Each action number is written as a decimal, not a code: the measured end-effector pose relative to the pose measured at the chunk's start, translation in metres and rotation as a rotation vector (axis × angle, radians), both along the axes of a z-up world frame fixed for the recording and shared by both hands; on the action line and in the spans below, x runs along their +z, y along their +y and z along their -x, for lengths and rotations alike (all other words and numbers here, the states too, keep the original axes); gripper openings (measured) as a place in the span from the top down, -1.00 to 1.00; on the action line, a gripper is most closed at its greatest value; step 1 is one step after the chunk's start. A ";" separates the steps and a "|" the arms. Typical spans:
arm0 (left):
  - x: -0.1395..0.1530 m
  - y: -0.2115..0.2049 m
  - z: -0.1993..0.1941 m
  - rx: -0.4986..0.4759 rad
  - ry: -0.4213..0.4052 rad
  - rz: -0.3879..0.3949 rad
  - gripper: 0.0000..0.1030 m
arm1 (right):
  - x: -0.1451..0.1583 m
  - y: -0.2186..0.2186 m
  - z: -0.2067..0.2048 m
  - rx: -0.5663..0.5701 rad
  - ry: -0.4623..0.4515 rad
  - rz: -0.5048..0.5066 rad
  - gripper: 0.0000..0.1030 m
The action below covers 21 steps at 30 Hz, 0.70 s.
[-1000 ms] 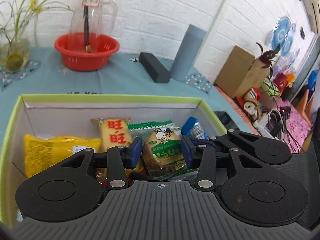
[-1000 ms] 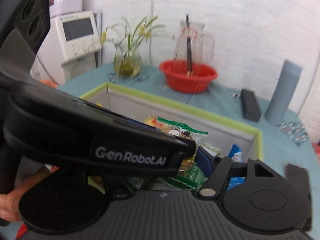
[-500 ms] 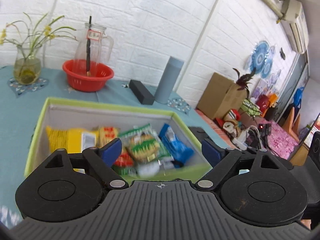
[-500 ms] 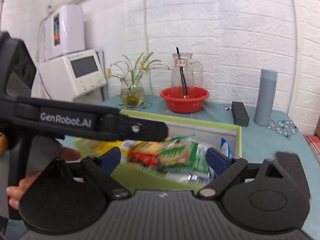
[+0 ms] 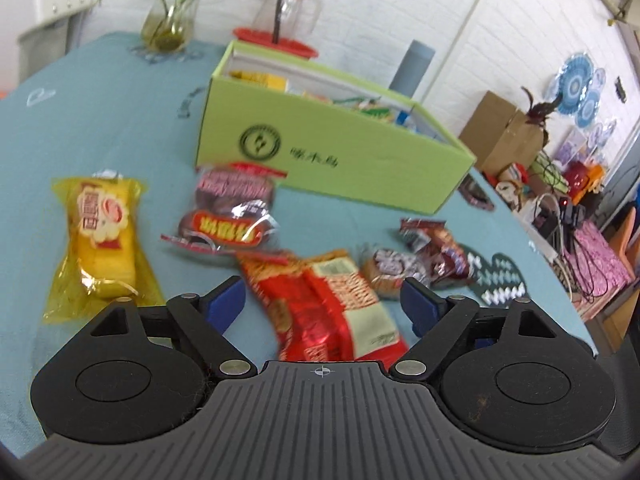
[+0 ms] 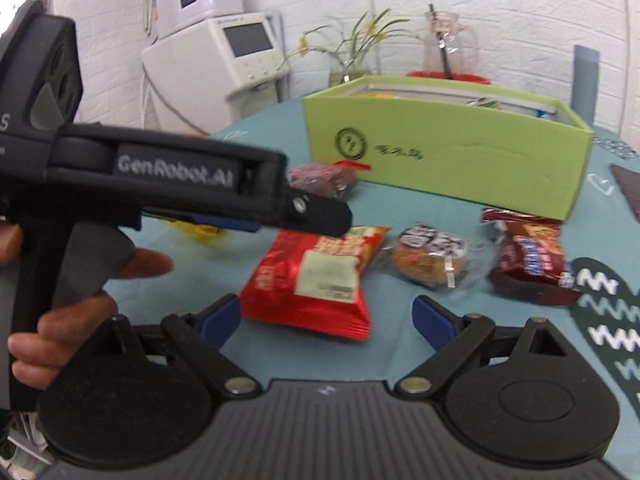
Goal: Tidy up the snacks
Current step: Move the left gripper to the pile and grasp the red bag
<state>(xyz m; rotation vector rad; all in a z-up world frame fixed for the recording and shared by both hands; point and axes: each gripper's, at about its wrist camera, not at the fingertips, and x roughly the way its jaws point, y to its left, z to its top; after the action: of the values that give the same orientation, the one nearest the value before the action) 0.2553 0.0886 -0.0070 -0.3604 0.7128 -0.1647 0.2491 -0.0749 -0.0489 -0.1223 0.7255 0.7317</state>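
Note:
My left gripper [image 5: 322, 304] is open and empty, low over a red snack bag [image 5: 328, 304] on the teal table. My right gripper [image 6: 326, 316] is open and empty, just short of the same red bag [image 6: 316, 280]. The green box [image 5: 332, 152] holds several snacks and stands behind; it also shows in the right wrist view [image 6: 448, 152]. Loose on the table lie a yellow cake pack [image 5: 102, 240], a dark red-labelled pack [image 5: 228, 224], a clear-wrapped pastry [image 6: 432, 260] and a brown packet [image 6: 528, 256]. The left gripper's body [image 6: 192, 184] crosses the right wrist view.
A vase with flowers [image 5: 168, 20], a red basin with a glass jug [image 5: 280, 36] and a grey cylinder [image 5: 412, 64] stand behind the box. A white appliance [image 6: 216, 68] is at the far left. Cardboard box and clutter [image 5: 520, 152] lie beyond the table's right edge.
Both grippers have pulled back out of the box and dropped low over the table. The left gripper let go of the green bread pack inside the box and opened wide.

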 end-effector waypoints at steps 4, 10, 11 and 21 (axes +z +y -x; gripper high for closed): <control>-0.010 0.006 -0.010 -0.045 0.061 0.072 0.03 | -0.006 0.023 -0.009 0.055 -0.002 0.069 -0.81; -0.013 0.005 0.008 -0.073 0.064 0.081 0.29 | -0.002 0.026 0.011 0.093 -0.001 0.064 -0.81; -0.012 0.002 0.014 -0.079 0.063 0.072 0.29 | -0.001 0.024 0.017 0.092 0.003 0.061 -0.81; -0.003 -0.020 0.057 -0.114 0.039 0.031 -0.04 | 0.006 -0.005 0.056 0.017 -0.015 0.017 -0.80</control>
<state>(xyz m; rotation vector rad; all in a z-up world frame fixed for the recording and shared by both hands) 0.1983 0.0691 -0.0096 -0.3541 0.7703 -0.2773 0.1935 -0.0795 -0.0429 -0.1495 0.7171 0.7405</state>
